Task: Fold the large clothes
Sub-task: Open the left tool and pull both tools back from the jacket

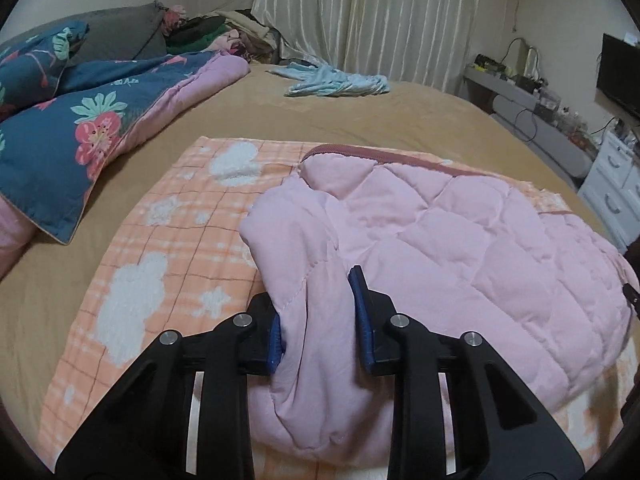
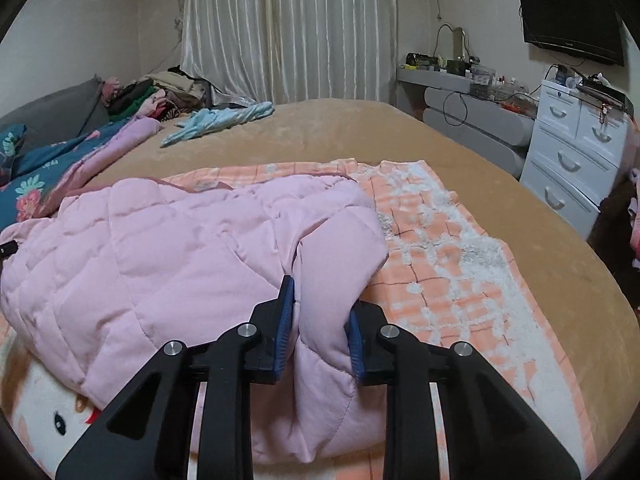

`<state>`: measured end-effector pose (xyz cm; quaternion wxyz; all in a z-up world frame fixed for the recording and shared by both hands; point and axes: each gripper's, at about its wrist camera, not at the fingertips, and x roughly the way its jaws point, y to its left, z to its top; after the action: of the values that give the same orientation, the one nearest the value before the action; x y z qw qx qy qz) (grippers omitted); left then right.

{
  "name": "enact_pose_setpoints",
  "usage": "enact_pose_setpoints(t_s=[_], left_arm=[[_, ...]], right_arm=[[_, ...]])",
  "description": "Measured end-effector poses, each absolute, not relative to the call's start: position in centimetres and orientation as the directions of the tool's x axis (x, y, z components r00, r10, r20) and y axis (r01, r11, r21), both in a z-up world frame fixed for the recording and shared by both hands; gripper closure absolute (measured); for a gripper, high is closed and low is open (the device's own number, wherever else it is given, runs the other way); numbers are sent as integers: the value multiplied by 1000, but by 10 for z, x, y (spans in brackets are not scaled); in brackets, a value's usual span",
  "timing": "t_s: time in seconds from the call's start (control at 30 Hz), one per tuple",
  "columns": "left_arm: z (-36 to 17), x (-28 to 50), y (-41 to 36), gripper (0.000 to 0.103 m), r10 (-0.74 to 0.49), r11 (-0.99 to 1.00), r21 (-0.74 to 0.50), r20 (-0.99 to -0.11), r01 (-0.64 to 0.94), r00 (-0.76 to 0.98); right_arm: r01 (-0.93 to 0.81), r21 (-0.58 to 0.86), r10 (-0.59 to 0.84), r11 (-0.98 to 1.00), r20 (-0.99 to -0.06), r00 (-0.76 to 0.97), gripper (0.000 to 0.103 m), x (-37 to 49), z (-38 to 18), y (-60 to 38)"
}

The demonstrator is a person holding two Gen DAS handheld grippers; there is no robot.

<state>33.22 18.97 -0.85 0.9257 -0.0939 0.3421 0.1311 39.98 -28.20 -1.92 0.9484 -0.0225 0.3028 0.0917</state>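
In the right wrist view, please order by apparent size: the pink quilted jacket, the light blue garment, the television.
1. pink quilted jacket, clearly largest, though nearest the camera.
2 and 3. light blue garment and television look alike; both far, so unranked.

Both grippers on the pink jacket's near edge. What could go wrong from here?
1. Each gripper, left and right, pinches a thick puffy bunch of the pink quilted jacket; it may slip out when lifted.
2. The jacket lies on the orange checked blanket; a low grip could drag the blanket along.
3. Lifting only the near corners may leave the middle sagging, giving a crooked fold.
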Motion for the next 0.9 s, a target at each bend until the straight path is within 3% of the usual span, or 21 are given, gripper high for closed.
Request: enact_pose_setpoints(t_s=[0.33,0.5,0.6,0.67,0.73,0.83,0.9], left_arm=[[-26,360,190,81,228,940,-29,-690,-341,687],[-29,362,191,79,235,934,-32,-695,-355,680],[-28,360,190,74,242,934,-20,-698,-356,674],[-26,356,192,68,232,931,-38,-705,-363,670],[-23,350,194,49,222,928,-59,-706,-369,673],[-18,338,193,32,206,926,-85,-705,-369,678],[-14,329,190,21,196,928,-93,-703,-362,684]], right_arm=[[-153,-17,109,988,-627,771,80,435,-48,-271],[-141,18,120,990,-642,758,72,436,-48,-277],[-117,70,135,991,-643,754,50,430,-43,-287],[-97,114,148,989,-647,748,23,424,-40,-294],[-85,159,168,984,-630,759,15,413,-32,-301],[-97,199,201,975,-609,767,5,398,-18,-305],[-105,221,219,970,-594,774,5,386,-9,-307]])
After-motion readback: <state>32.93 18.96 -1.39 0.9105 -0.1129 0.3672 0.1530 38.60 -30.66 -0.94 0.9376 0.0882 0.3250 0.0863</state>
